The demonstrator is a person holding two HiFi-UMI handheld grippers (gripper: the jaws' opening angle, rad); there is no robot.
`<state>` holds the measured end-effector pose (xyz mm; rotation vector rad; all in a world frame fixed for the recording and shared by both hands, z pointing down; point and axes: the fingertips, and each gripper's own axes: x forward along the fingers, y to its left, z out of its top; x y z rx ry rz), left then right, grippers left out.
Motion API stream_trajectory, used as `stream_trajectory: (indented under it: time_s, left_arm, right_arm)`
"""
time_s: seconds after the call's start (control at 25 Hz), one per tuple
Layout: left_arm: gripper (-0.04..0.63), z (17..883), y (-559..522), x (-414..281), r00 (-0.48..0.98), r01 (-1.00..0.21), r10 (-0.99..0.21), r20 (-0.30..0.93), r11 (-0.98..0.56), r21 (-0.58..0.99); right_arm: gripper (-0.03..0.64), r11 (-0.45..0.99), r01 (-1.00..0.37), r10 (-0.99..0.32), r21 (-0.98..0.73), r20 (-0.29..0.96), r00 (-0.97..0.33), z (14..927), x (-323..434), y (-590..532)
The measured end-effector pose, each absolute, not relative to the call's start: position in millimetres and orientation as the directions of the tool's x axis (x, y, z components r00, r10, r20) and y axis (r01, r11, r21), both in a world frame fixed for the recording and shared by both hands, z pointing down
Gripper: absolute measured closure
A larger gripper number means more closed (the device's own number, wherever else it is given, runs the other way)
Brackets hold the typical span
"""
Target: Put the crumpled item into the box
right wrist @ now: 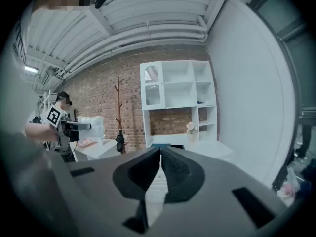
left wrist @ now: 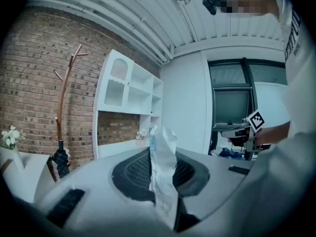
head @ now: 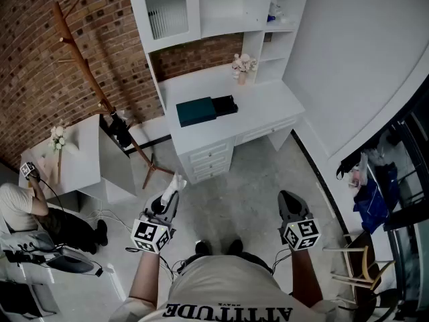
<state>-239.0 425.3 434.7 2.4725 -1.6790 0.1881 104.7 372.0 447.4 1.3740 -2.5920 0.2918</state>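
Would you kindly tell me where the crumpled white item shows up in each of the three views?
Head view: crumpled item lower left of centre, at the left gripper's tip.
Left gripper view: bottom centre, pinched between the jaws.
Right gripper view: far left, small, apparently at the left gripper's tip.
Shared landmark: white shelf unit.

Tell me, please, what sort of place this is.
Probably a furnished room set up like a study: a white desk with shelving above it stands against a brick wall, with a wooden coat stand beside it.
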Motion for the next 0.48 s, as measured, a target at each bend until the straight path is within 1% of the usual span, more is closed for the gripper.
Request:
stream_trajectory:
  time_s: [0.48]
  left_arm:
    - [0.523, 434.9, 422.1, -229.2, 0.359, -0.933, -0.913, 0.191, -0.358, 0.042]
  right_arm:
    - [0.583, 0.561, -0.824, -0.788, -0.083, 0.251, -0.562, 445.8, 110.8, 364.8]
